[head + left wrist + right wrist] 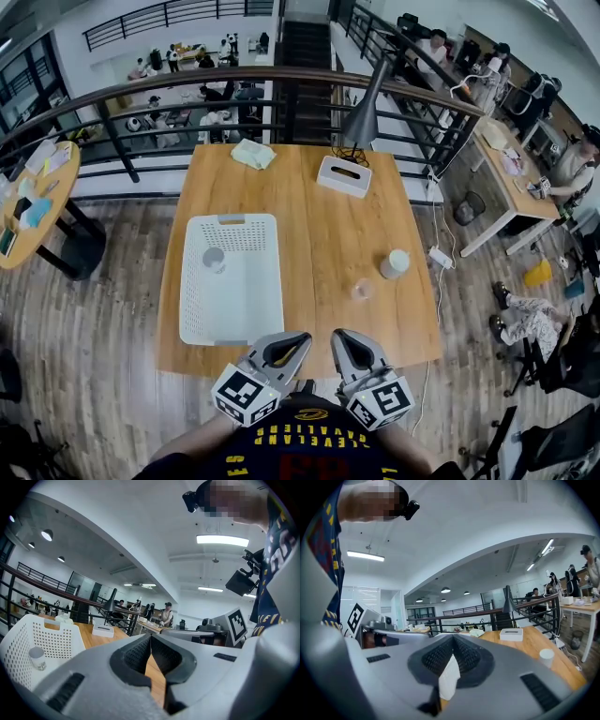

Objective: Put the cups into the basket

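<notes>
Here both grippers' (302, 339) (339, 336) fingers (136, 656) are closed, empty; tissue box (343, 175) and lamp (361, 117) beyond cups (395, 263) (362, 289).

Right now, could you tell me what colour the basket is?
The basket is white; the head view shows it best.

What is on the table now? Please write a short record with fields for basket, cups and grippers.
basket: white, on the table, left side
cup in basket: one
cups outside basket: white cup and clear cup, on the table to its right
left gripper: shut, at the near table edge
right gripper: shut, at the near table edge
</notes>
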`<action>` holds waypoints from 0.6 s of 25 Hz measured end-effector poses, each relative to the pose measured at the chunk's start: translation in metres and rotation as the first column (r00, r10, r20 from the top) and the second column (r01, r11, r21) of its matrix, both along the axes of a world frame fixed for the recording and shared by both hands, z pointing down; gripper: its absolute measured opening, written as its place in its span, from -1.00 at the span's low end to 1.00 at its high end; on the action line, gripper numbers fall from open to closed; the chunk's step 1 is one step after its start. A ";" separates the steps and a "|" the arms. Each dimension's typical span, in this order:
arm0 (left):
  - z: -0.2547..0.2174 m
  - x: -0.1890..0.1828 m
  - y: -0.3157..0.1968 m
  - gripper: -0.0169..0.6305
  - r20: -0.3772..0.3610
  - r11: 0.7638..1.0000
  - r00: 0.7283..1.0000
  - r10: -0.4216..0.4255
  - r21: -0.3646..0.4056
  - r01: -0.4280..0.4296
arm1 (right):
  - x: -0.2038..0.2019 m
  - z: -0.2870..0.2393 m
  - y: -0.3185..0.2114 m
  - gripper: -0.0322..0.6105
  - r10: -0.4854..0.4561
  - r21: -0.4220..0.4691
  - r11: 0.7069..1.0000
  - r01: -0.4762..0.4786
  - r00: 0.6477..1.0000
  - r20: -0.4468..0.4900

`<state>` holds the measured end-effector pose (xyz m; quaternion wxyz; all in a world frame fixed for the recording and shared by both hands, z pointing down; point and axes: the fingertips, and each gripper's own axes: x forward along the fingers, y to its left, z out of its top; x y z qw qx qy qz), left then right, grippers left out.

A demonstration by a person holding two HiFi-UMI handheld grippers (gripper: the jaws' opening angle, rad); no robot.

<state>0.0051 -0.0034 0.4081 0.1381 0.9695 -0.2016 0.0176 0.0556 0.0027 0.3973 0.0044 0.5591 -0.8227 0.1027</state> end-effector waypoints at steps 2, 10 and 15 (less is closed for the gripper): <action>0.001 0.000 0.000 -0.91 0.002 1.000 1.000 0.001 0.000 -0.001 | 0.001 0.001 0.000 -0.86 0.002 -0.002 1.000 -0.002 1.000 0.003; -0.001 -0.001 -0.001 -0.91 0.002 1.000 1.000 0.001 0.001 -0.001 | -0.001 -0.001 -0.001 -0.86 0.001 -0.002 1.000 -0.001 1.000 0.005; -0.006 -0.002 -0.002 -0.91 -0.002 1.000 1.000 -0.004 0.010 0.004 | 0.000 -0.006 -0.004 -0.86 0.000 0.004 1.000 0.000 1.000 0.001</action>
